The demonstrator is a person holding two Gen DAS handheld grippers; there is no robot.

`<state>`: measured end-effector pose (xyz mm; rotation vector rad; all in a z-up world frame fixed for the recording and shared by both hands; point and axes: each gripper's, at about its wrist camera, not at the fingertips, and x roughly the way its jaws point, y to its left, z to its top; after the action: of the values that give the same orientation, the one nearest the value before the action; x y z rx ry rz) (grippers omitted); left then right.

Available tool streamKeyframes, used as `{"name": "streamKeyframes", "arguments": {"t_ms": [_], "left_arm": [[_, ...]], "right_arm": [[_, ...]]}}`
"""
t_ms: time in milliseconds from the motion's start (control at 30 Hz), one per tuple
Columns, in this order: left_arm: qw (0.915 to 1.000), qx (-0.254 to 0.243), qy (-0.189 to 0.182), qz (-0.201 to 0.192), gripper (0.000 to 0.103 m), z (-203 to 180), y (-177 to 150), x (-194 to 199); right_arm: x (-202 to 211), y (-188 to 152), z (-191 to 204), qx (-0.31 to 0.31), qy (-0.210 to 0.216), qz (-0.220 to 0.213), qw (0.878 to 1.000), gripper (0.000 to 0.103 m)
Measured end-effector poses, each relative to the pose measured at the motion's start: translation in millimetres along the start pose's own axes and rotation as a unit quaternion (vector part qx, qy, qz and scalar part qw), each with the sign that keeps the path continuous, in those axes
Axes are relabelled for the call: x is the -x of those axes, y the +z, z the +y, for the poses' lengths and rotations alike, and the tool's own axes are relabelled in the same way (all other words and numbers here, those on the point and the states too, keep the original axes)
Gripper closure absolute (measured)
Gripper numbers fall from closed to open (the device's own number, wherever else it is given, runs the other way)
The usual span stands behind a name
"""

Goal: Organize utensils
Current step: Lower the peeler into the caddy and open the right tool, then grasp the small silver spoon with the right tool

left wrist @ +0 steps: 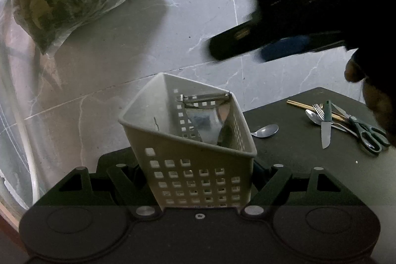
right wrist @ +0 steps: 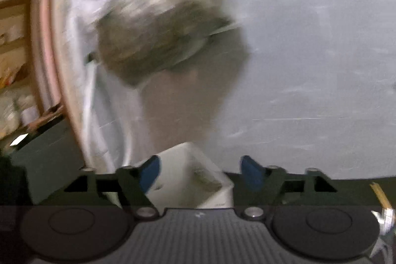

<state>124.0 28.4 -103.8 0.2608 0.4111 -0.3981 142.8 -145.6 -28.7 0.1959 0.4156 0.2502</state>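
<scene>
The left gripper (left wrist: 198, 180) squeezes the white holey basket (left wrist: 190, 140) and holds it tilted over the dark table (left wrist: 297, 152). A spoon (left wrist: 266, 131) lies beside it; a knife (left wrist: 326, 125), fork (left wrist: 318, 110), chopsticks (left wrist: 300, 105) and scissors (left wrist: 366, 132) lie farther right. The right gripper (right wrist: 200, 172) is wide open, holding nothing.

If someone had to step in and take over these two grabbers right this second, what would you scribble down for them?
Left gripper: shut on the white basket, held tilted over the dark table.
Right gripper: open, holding nothing, above the basket; its view is blurred.
Done: one metal utensil lies inside the basket.
Left: a spoon beside the basket, then the pile further right: knife, fork, scissors, chopsticks.
</scene>
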Motion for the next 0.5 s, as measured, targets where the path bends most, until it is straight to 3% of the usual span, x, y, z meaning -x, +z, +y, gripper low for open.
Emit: {"name": "streamKeyframes", "arguments": {"t_ms": [167,300,500], "left_arm": [[1.0,0.004,0.006,0.006,0.023,-2,3,-1],[0.9998,0.009,0.014,0.011,0.022,-4,5,-3],[0.9995,0.015,0.022,0.017,0.022,-7,8,-5]], "right_arm": [[-32,-18,-73,-0.108,-0.098,0.051,0.988,0.002],[-69,-38,-123,-0.222,-0.122,0.093,0.963,0.002],[-97,-53,-141,-0.303,-0.131,0.113,0.937,0.002]]}}
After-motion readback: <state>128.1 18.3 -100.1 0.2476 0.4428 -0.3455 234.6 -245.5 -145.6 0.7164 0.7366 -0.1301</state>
